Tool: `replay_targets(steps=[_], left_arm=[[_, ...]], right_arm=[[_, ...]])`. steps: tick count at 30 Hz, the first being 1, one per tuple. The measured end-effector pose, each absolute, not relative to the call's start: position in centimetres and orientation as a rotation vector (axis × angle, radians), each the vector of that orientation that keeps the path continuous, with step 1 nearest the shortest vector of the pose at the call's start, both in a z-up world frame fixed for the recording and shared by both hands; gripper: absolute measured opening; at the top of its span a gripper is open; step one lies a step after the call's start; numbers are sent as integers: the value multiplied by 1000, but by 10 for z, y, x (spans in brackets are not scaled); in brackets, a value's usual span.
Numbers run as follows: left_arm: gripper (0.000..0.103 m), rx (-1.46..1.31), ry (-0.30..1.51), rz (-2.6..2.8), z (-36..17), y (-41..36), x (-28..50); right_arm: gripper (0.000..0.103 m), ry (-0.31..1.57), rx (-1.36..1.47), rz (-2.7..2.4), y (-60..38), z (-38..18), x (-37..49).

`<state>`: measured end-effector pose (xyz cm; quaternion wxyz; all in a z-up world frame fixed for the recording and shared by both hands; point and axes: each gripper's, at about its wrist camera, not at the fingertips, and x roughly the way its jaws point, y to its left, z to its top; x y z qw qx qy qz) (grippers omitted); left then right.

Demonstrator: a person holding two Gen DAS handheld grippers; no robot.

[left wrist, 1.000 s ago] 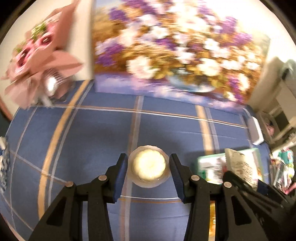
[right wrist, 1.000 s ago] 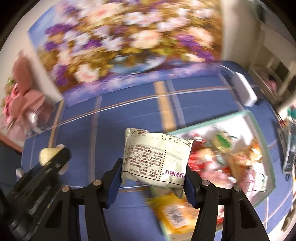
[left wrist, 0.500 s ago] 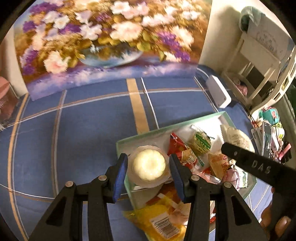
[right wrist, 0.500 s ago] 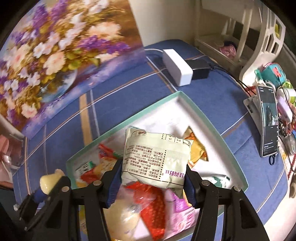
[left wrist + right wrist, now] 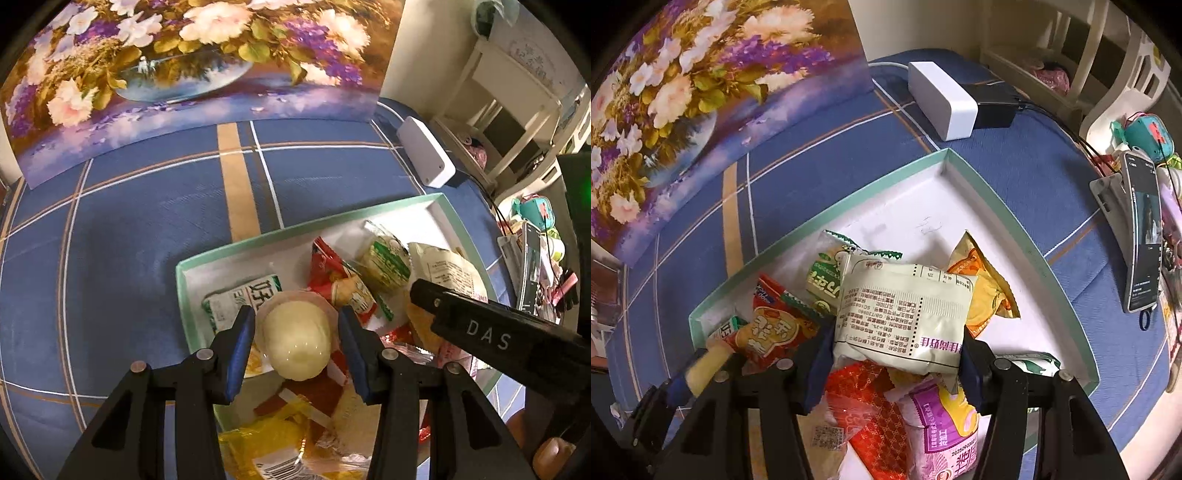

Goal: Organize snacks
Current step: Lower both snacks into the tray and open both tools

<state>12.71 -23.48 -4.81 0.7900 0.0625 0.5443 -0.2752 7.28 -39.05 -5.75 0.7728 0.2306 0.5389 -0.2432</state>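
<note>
Looks like I'm in a home, probably a living or bedroom corner. Blue plaid fabric tablecloth [image 5: 147, 221] across the middle, big floral oil painting [image 5: 192, 74] propped along the top, white wooden shelf unit [image 5: 517, 92] upper right. Smartphone on a grey stand [image 5: 1143, 236] and teal toy-like gadget [image 5: 1148, 134] at the right edge.

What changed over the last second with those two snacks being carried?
Both fingers swung from the blue tablecloth to above the green-rimmed box. The left gripper still grips the jelly cup; the right gripper still grips the pale packet. Nothing released.
</note>
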Motion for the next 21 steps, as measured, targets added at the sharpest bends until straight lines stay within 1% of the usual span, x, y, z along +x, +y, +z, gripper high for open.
replay_targets(steps=[3, 5, 6, 7, 9, 18, 20, 21], left_arm=[[48, 143, 1169, -588, -46, -235, 126], [49, 137, 1165, -589, -42, -234, 126], [50, 133, 1159, -590, -40, -233, 125], [57, 135, 1153, -588, -37, -233, 125], [64, 148, 1139, -580, -33, -232, 124], [65, 146, 1125, -543, -20, -214, 122], [67, 145, 1125, -533, -18, -209, 122], [70, 147, 1124, -525, -18, -206, 122]], right_arm=[[64, 1176, 493, -528, -389, -58, 74], [69, 1180, 502, -524, -390, -57, 74], [70, 1181, 509, -521, -390, -57, 74], [70, 1180, 513, -518, -390, -56, 74], [71, 1169, 524, -509, -391, -52, 73], [72, 1152, 509, -506, -382, -37, 67], [72, 1147, 510, -505, -380, -34, 65], [72, 1145, 509, -504, -379, -32, 64]])
